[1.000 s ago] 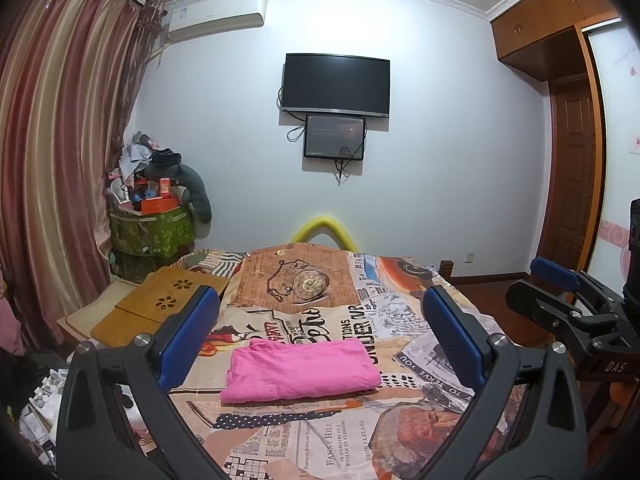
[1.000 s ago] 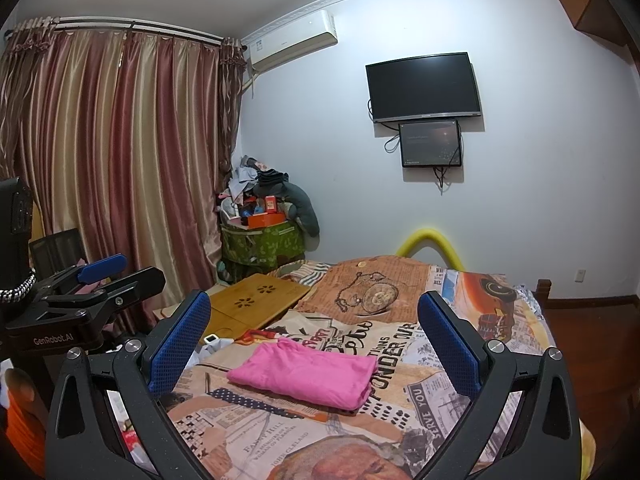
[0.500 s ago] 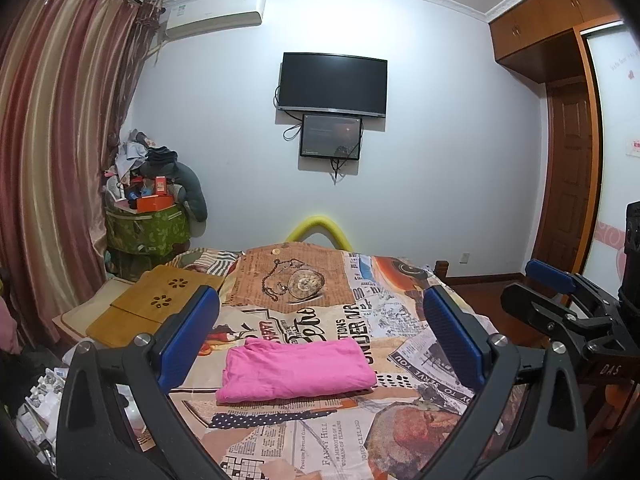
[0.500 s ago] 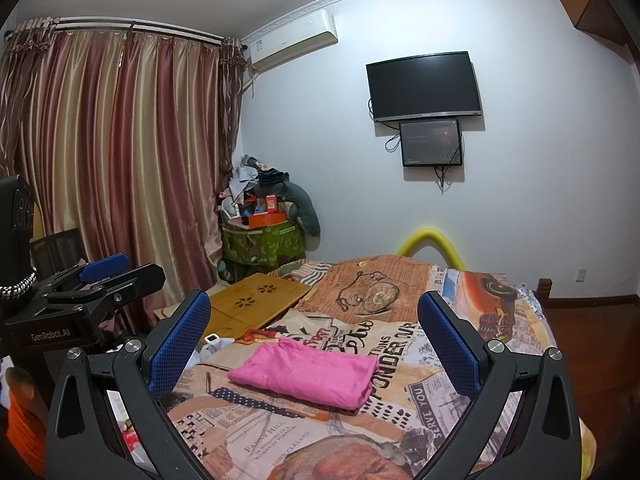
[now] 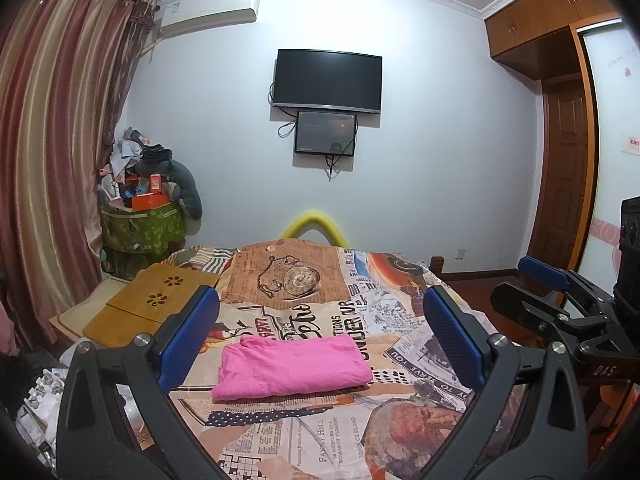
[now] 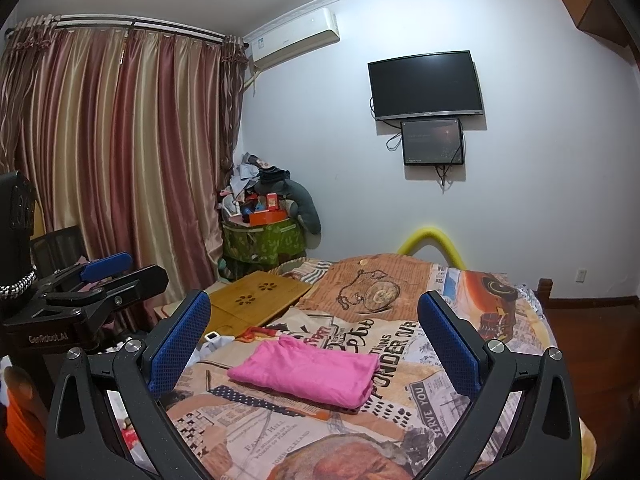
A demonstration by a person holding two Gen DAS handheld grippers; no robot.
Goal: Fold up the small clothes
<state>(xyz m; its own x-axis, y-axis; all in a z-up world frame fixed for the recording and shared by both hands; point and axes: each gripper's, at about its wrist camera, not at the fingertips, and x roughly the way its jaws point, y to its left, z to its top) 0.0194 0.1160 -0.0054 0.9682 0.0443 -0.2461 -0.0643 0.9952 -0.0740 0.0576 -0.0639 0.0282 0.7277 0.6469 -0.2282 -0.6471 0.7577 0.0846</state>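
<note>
Item: pink garment (image 5: 292, 364), folded into a flat rectangle, lying mid-bed on the newspaper-print bedspread (image 5: 320, 440), just beyond both tools. Left gripper (image 5: 320, 344): jaws spread wide, holding nothing, raised clear of the cloth. Right gripper (image 6: 316, 344): likewise spread and empty. Risk, as I judge it: a careless pinch at one loose corner would drag the top layer and undo the fold; soft knit slides easily. Left view alone shows the wooden door (image 5: 564, 184) at far right; right view alone shows the whole curtain (image 6: 112, 160) and the garment's layered right edge.
</note>
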